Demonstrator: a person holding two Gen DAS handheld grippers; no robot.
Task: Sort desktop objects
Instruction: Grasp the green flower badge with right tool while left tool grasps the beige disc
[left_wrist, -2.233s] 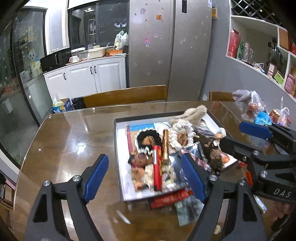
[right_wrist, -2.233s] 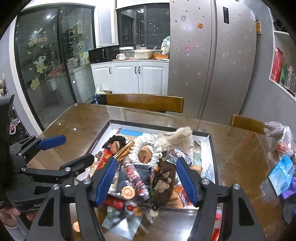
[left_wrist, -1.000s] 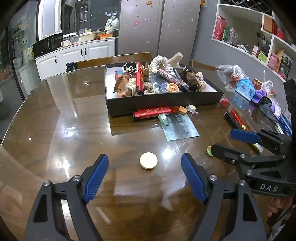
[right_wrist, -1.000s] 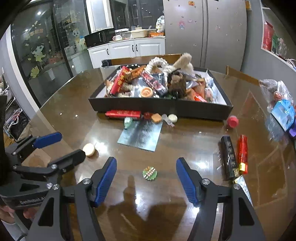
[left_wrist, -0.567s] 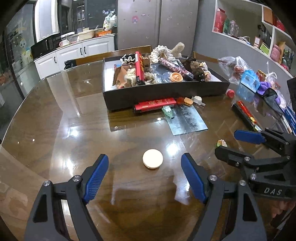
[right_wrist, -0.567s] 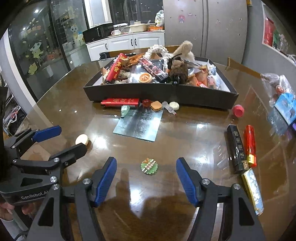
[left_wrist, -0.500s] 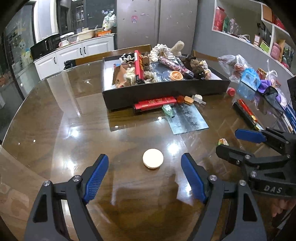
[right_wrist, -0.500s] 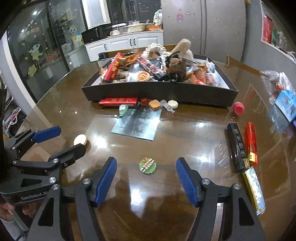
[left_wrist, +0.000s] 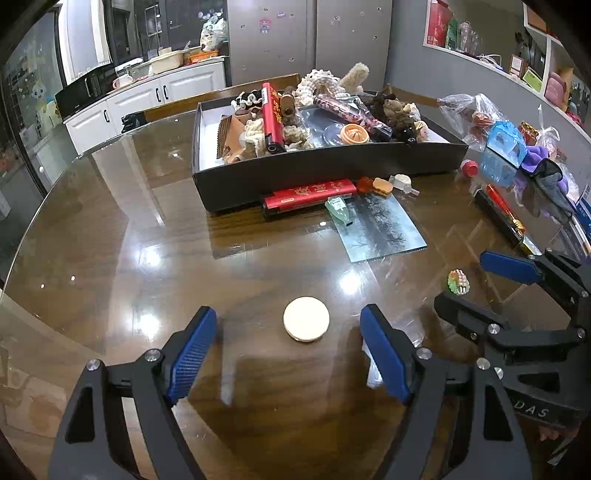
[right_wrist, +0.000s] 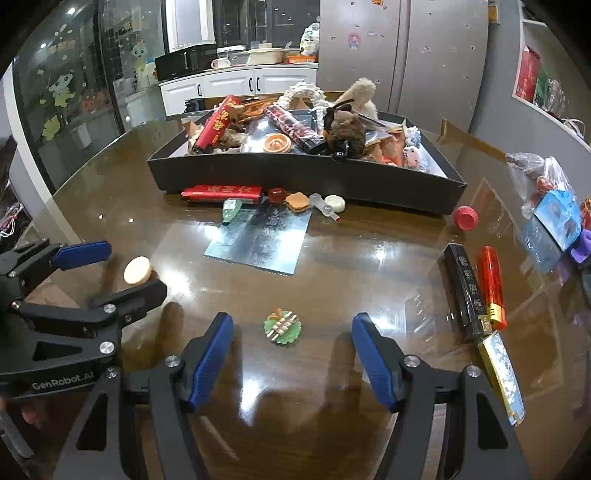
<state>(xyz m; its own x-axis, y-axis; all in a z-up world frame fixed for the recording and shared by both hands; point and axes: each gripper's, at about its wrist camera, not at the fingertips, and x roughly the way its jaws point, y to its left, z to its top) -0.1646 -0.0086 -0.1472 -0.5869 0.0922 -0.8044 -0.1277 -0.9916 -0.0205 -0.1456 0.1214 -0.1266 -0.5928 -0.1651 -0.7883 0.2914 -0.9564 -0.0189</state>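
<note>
A round cream disc (left_wrist: 306, 318) lies on the glossy brown table, just ahead of my left gripper (left_wrist: 288, 328), which is open with its blue pads either side and not touching it. A small green scalloped trinket (right_wrist: 282, 326) lies just ahead of my right gripper (right_wrist: 291, 332), also open and clear of it. Each gripper shows in the other's view: the right gripper (left_wrist: 476, 284) beside the trinket (left_wrist: 458, 282), the left gripper (right_wrist: 122, 266) around the disc (right_wrist: 137, 270). A black tray (left_wrist: 332, 170) piled with toys, red tubes and trinkets stands further back.
Along the tray's front lie a red box (right_wrist: 221, 192), a green vial (right_wrist: 232, 209), small toy foods (right_wrist: 297, 202) and a silvery card (right_wrist: 260, 238). Right of it are a red cap (right_wrist: 465, 218), a black bar (right_wrist: 466, 286), a red tube (right_wrist: 491, 282) and plastic bags (left_wrist: 506, 140).
Both grippers have sunk toward the table; the disc and the green trinket now sit closer to the fingertips. Earlier still they were over the tray and drew back from it.
</note>
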